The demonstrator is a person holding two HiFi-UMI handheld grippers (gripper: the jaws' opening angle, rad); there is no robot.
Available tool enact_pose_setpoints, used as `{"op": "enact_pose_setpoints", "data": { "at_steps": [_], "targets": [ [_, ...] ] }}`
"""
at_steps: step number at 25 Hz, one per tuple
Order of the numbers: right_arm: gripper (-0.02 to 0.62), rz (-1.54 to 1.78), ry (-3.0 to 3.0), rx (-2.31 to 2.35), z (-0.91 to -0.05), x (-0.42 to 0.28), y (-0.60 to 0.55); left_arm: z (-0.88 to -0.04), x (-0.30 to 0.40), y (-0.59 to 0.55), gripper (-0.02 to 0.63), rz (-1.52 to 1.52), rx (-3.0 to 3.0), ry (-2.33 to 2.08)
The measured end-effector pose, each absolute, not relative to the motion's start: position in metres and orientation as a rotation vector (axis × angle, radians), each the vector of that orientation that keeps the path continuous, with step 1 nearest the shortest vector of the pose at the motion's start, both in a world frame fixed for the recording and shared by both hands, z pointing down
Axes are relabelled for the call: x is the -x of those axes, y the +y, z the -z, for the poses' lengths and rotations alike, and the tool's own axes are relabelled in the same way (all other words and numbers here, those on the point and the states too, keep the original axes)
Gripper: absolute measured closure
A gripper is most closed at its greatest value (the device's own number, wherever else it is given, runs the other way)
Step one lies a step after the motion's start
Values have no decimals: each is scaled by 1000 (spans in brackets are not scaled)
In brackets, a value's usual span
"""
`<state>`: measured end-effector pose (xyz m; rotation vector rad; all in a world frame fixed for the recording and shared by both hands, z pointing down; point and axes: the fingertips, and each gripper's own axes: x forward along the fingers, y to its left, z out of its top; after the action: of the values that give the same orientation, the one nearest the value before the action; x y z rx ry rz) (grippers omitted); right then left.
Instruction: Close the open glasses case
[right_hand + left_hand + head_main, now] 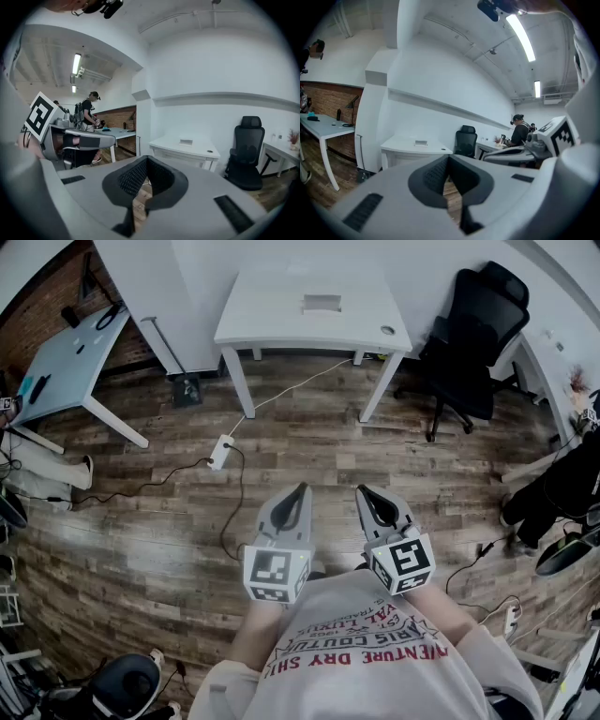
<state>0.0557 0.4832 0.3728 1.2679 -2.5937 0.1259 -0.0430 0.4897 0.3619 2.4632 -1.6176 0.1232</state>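
Observation:
A small pale rectangular object (322, 303), possibly the glasses case, lies on the white table (281, 324) far ahead; it is too far off to tell whether it is open. It also shows in the left gripper view (421, 142) and the right gripper view (186, 140). Both grippers are held close to my chest, well short of the table. My left gripper (298, 491) (449, 159) is shut with nothing in it. Beside it my right gripper (366, 491) (146, 159) is shut and empty too.
A black office chair (473, 334) stands right of the white table. A power strip (220, 452) and cables lie on the wooden floor between me and the table. Another table (66, 362) stands at far left. A person (519, 131) works at a desk to the right.

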Motion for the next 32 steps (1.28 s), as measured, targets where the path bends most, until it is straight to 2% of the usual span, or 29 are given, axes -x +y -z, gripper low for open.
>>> {"op": "enact_pose_setpoints", "data": {
  "at_steps": [21, 32],
  "targets": [
    [583, -298, -2513, -1412, -399, -94, 466, -380, 29, 477, 603, -152, -2426, -1570],
    [583, -415, -2587, -1448, -412, -111, 371, -401, 12, 391, 603, -242, -2399, -1567]
  ]
}}
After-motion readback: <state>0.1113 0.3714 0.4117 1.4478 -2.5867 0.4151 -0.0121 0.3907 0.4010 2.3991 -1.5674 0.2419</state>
